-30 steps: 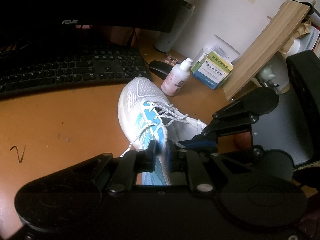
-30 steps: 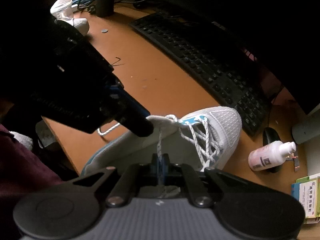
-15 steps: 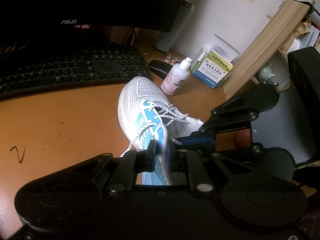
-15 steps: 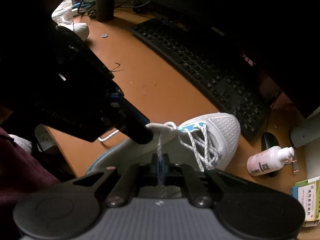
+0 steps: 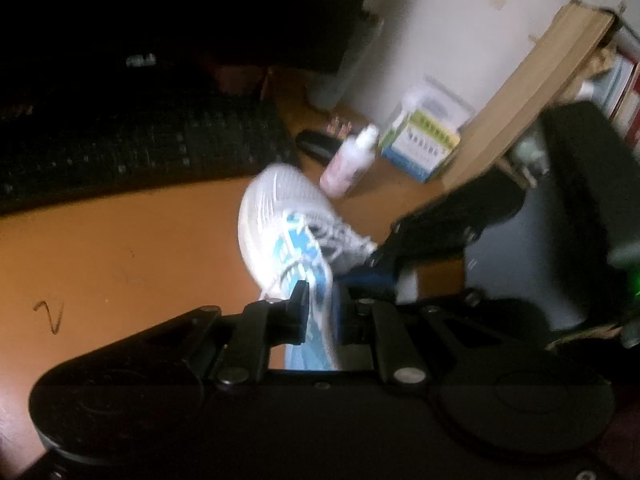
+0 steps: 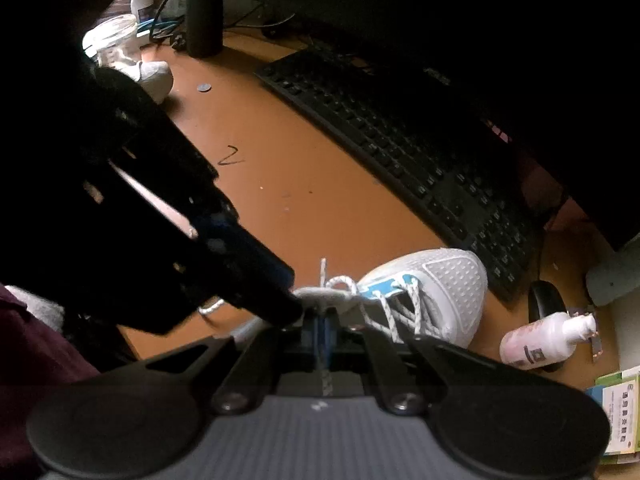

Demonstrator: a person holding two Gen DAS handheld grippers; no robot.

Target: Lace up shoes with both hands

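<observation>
A white mesh shoe (image 5: 280, 208) with blue trim lies on the orange desk (image 5: 120, 248), toe toward the keyboard. My left gripper (image 5: 320, 304) is shut on the shoe's upper edge near the tongue. In the right wrist view it reaches in from the left (image 6: 294, 306) to that white edge. My right gripper (image 6: 320, 320) is shut on the white speckled lace (image 6: 325, 376), right beside the tongue of the shoe (image 6: 452, 284). A short lace end sticks up above its fingertips. In the blurred left wrist view the right gripper (image 5: 376, 268) comes in from the right.
A black keyboard (image 6: 420, 160) and a dark monitor stand behind the shoe. A pink-white bottle (image 6: 540, 344), a black mouse (image 6: 546, 300) and a small box (image 5: 424, 144) lie past the toe. A wooden board (image 5: 532, 96) leans at the right. A glass jar (image 6: 112, 36) stands at the far left.
The right gripper has come closer to the tongue along the lace, and a lace end now pokes up above it. The left wrist view has blurred; the left grip is unchanged.
</observation>
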